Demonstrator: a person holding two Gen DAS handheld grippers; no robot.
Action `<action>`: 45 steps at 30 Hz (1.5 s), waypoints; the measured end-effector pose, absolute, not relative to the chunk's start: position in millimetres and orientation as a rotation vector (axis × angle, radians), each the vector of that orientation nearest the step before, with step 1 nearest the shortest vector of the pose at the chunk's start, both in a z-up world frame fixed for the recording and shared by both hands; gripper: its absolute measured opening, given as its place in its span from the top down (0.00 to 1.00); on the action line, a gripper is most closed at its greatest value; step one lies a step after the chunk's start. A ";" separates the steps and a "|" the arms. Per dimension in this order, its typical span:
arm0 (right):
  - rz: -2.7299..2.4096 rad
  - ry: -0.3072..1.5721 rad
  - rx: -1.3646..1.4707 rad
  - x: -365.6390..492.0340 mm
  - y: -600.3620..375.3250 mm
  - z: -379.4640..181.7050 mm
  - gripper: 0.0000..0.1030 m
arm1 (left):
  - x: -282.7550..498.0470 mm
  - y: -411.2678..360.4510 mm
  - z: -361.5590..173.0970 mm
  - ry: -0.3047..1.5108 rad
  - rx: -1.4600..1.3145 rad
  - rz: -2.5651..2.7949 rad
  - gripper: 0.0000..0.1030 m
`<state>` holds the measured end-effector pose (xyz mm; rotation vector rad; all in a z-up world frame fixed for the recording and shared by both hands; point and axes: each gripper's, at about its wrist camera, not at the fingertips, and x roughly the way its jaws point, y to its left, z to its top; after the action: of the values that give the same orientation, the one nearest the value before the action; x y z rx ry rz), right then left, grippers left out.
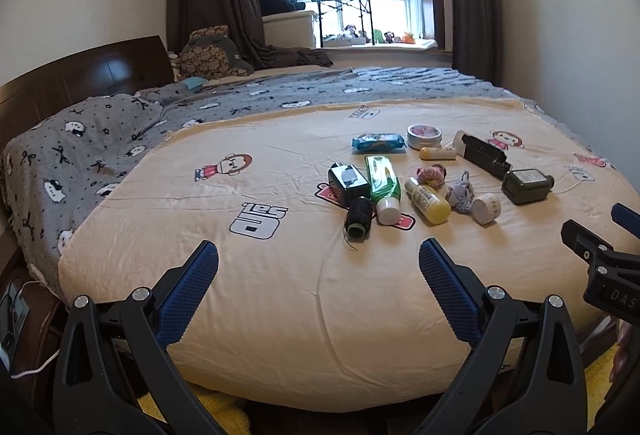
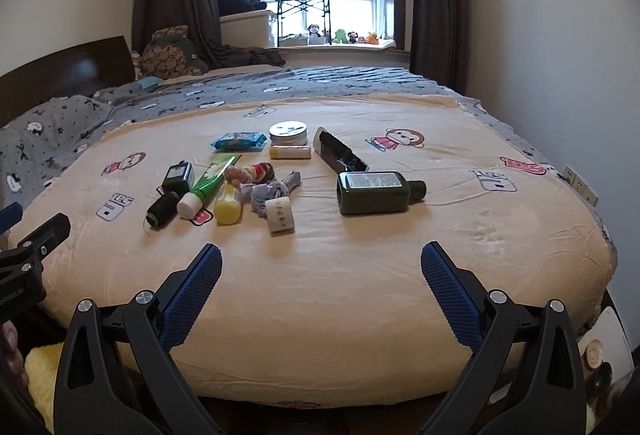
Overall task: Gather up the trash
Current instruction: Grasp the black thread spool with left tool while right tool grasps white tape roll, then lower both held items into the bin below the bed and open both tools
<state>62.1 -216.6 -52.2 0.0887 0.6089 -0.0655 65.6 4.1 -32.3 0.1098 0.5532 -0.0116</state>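
Both the left claw (image 1: 319,267) and the right claw (image 2: 321,269) hover spread wide and empty above the near edge of the bed (image 2: 360,275). The clutter lies in a loose cluster mid-bed: a capped green tube (image 2: 208,181), a yellow bottle (image 2: 228,205), a dark green bottle (image 2: 376,193) on its side, a lidded round tin (image 2: 289,133), a blue wipes packet (image 2: 239,141) and a crumpled grey scrap (image 2: 272,193). Their contents cannot be seen.

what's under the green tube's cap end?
The green tube lies cap-down across a red-and-black print on the cream bedspread, with the black thread spool beside it. Anything directly beneath is hidden.
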 end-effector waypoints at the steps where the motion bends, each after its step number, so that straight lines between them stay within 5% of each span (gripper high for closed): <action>1: -0.056 0.615 0.100 68.9 -216.5 -55.9 0.03 | 72.7 4.6 -36.4 0.564 0.102 -0.021 0.08; 13: 0.002 0.689 0.141 142.1 -222.5 -95.9 0.04 | 147.8 3.1 -82.9 0.669 0.150 -0.082 0.12; 25: 0.098 0.742 0.085 170.0 -205.0 -108.9 0.56 | 196.4 -9.1 -102.4 0.756 0.169 -0.175 0.40; 30: 0.112 0.757 0.058 174.6 -199.2 -115.2 0.75 | 210.2 -12.2 -114.4 0.812 0.158 -0.219 0.60; 33: 0.123 0.753 0.071 172.6 -200.9 -113.5 0.75 | 211.7 -11.9 -115.2 0.806 0.148 -0.236 0.76; 45: 0.153 0.701 0.115 110.2 -224.2 -71.7 0.75 | 136.8 -17.1 -79.9 0.724 0.128 -0.282 0.76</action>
<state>110.2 -224.2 -71.7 0.1146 0.7014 0.1530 136.8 -17.1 -79.9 0.1277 0.7239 -0.2821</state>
